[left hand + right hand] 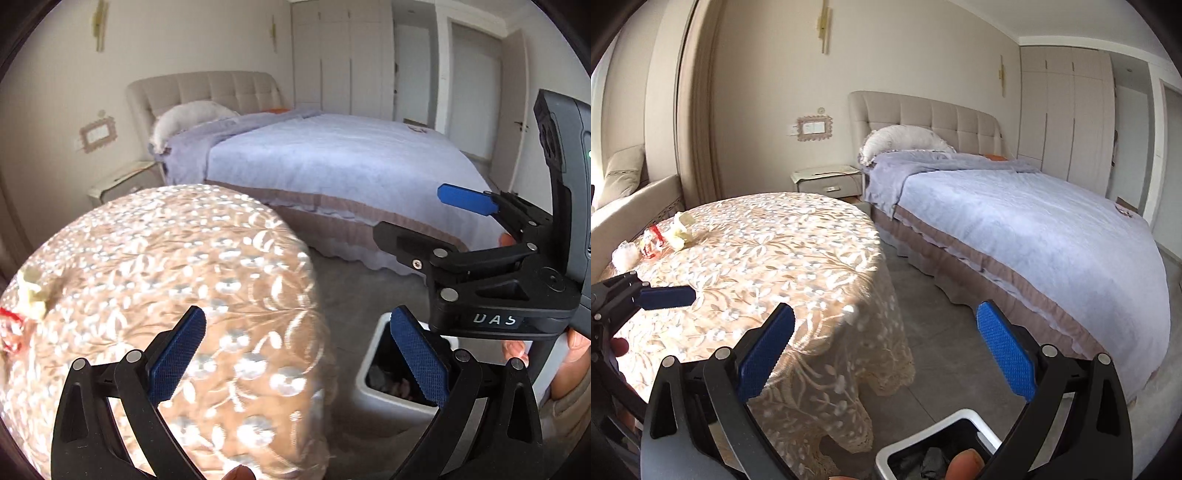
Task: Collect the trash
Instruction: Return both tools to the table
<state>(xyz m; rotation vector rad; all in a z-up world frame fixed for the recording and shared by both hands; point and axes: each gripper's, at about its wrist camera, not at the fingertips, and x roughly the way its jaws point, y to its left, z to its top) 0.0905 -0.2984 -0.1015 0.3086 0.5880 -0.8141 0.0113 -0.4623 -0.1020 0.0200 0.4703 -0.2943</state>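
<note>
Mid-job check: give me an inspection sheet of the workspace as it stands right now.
Surface: round table under a floral lace cloth, partly sunlit.
Job's things: yellowish crumpled scrap, red-and-clear wrapper and white crumpled wad, grouped near the table's far left edge; white bin on the floor beside the table, dark contents inside.
Clutter: nothing seen.
Grippers: left claw open and empty over the table edge and bin; right claw open and empty above the floor and bin.
Cables: nothing seen.
Surroundings: bed with lavender cover, nightstand, sofa behind the table, wardrobe.
</note>
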